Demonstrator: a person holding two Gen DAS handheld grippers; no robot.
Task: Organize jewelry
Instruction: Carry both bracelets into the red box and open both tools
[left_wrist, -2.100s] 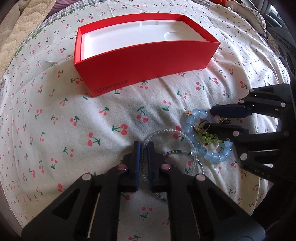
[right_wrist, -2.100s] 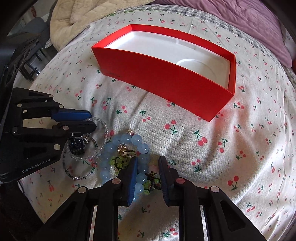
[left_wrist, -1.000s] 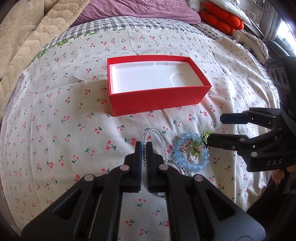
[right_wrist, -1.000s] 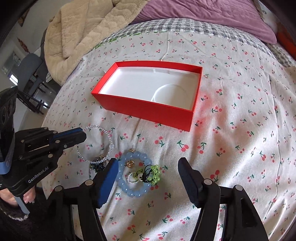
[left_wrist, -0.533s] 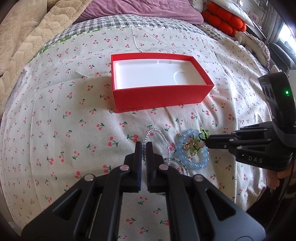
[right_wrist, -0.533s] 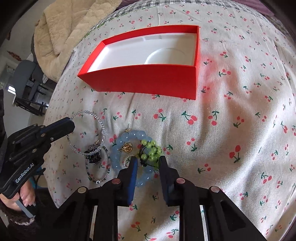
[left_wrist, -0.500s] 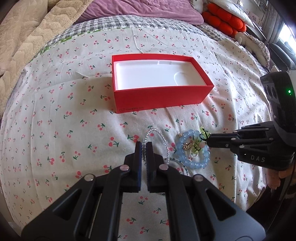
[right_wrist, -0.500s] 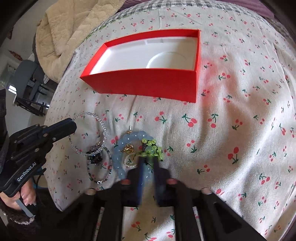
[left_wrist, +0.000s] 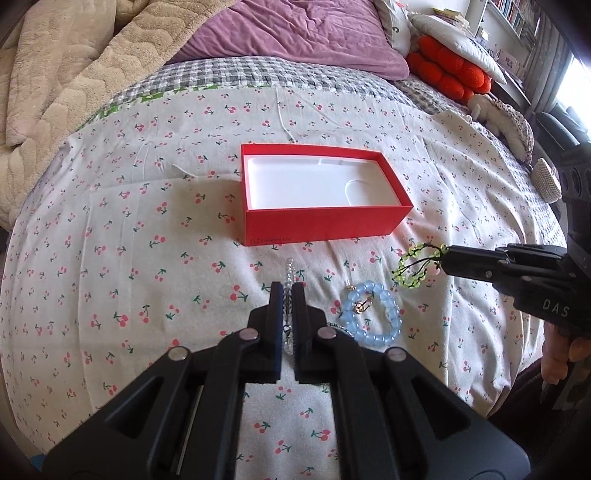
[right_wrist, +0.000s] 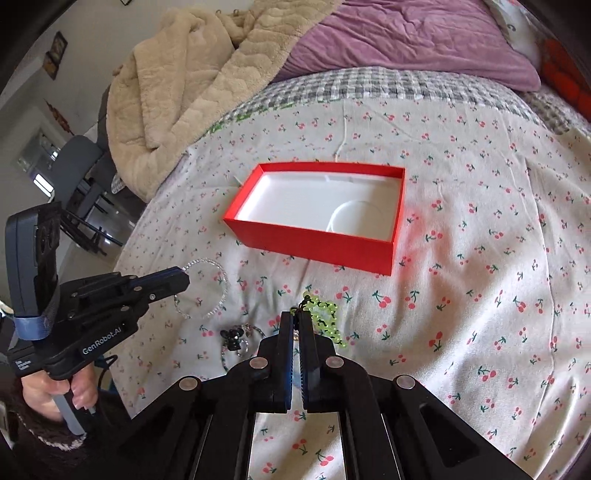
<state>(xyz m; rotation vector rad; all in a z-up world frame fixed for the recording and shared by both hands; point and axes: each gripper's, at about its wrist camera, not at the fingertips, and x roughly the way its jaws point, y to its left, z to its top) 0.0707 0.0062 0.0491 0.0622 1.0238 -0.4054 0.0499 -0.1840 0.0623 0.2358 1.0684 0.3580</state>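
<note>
An open red box (left_wrist: 325, 227) with a white lining (right_wrist: 321, 206) lies on the cherry-print sheet. My left gripper (left_wrist: 287, 291) is shut on a clear bead bracelet (right_wrist: 205, 291), held above the sheet (left_wrist: 289, 273). My right gripper (right_wrist: 296, 319) is shut on a green bead bracelet (left_wrist: 419, 267), lifted off the sheet to the box's near right (right_wrist: 325, 317). A light blue bead bracelet (left_wrist: 373, 317) with a gold charm lies on the sheet between the grippers. A dark bead bracelet with a black charm (right_wrist: 234, 338) lies near it.
A beige blanket (right_wrist: 192, 74) and a purple pillow (left_wrist: 288, 33) lie behind the box. Orange and white cushions (left_wrist: 450, 74) sit at the far right. The bed edge, with a chair (right_wrist: 77, 177) beyond, is at the left in the right wrist view.
My right gripper closed on the green bracelet and lifted it off the blue one. Both grippers rose, the left still holding the clear bracelet.
</note>
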